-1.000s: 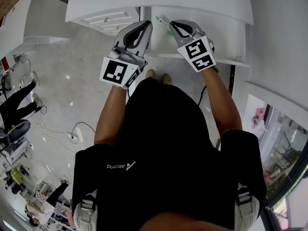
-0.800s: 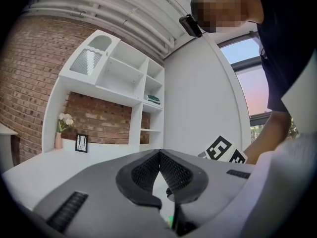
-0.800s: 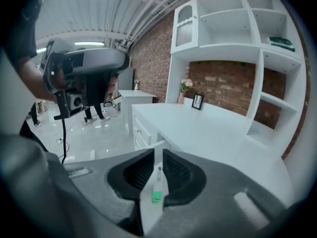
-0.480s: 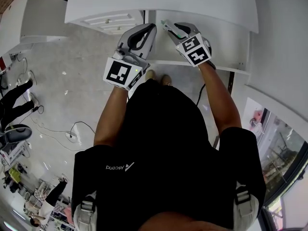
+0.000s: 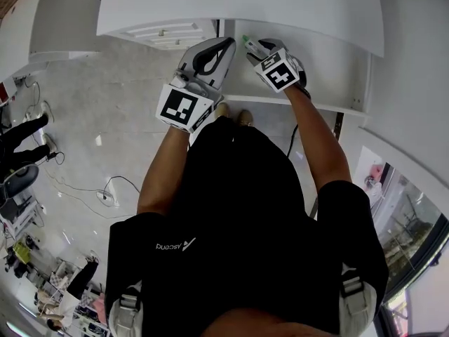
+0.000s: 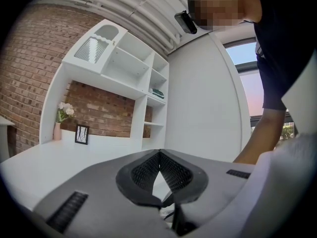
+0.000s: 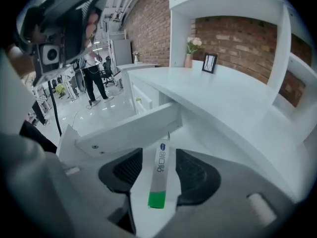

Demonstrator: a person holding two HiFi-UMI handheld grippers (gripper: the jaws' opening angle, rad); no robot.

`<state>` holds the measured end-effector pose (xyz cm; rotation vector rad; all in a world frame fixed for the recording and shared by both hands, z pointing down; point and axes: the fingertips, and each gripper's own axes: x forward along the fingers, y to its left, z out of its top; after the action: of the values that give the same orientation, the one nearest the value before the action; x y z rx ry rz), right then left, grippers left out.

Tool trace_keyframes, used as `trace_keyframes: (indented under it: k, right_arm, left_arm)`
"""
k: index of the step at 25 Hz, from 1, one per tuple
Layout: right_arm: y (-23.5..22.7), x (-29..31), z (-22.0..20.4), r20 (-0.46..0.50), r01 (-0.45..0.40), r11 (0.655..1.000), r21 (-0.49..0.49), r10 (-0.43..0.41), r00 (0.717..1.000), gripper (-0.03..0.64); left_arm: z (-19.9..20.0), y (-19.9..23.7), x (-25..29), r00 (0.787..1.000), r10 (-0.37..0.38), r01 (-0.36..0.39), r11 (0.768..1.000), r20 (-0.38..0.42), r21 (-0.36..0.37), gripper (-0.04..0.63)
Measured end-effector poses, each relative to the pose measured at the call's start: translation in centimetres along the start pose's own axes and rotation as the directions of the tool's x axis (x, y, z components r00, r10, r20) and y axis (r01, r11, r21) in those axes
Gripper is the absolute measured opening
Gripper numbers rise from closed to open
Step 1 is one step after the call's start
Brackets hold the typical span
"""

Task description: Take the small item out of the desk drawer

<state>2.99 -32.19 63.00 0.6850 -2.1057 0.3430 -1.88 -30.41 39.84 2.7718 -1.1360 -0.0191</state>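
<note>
The left gripper's (image 6: 159, 155) fingers are closed on nothing. At lower centre of the right gripper view, the right gripper's (image 7: 161, 157) fingers are opening, and a slim packet (image 7: 158, 182) lies loose between them on what looks to be the worktop. A finger brushing it on withdrawal could flick it off. Its long axis runs away from the camera, green end nearest and printed end toward the drawer panel (image 7: 129, 130).

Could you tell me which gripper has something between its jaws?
The right gripper: a slim white sachet with a green end lies between its opening jaws. The left gripper has closed, empty jaws.
</note>
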Motion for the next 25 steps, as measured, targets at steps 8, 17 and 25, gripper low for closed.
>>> trace_keyframes:
  k: [8,17,25]
  right_arm:
    - [0.2,3.1,-2.1,-0.071,-0.017,1.0,0.019,0.019,0.997,0.201]
    - [-0.2,3.6,-2.5,-0.083,0.003,1.0,0.022,-0.001,0.997,0.097]
    - [-0.1,1.6,-1.3,-0.042,0.035,0.999,0.022,-0.034,0.999,0.092]
  left_arm:
    - [-1.2,1.1,-1.2,0.999,0.017,-0.017,1.0,-0.035,-0.001,-0.002]
    - [-1.7,1.3,-2.3,0.998,0.022,-0.023,1.0,-0.055,-0.006,-0.002]
    - [-1.6,1.2,-2.7,0.999,0.003,-0.004,1.0,-0.047,-0.012,-0.002]
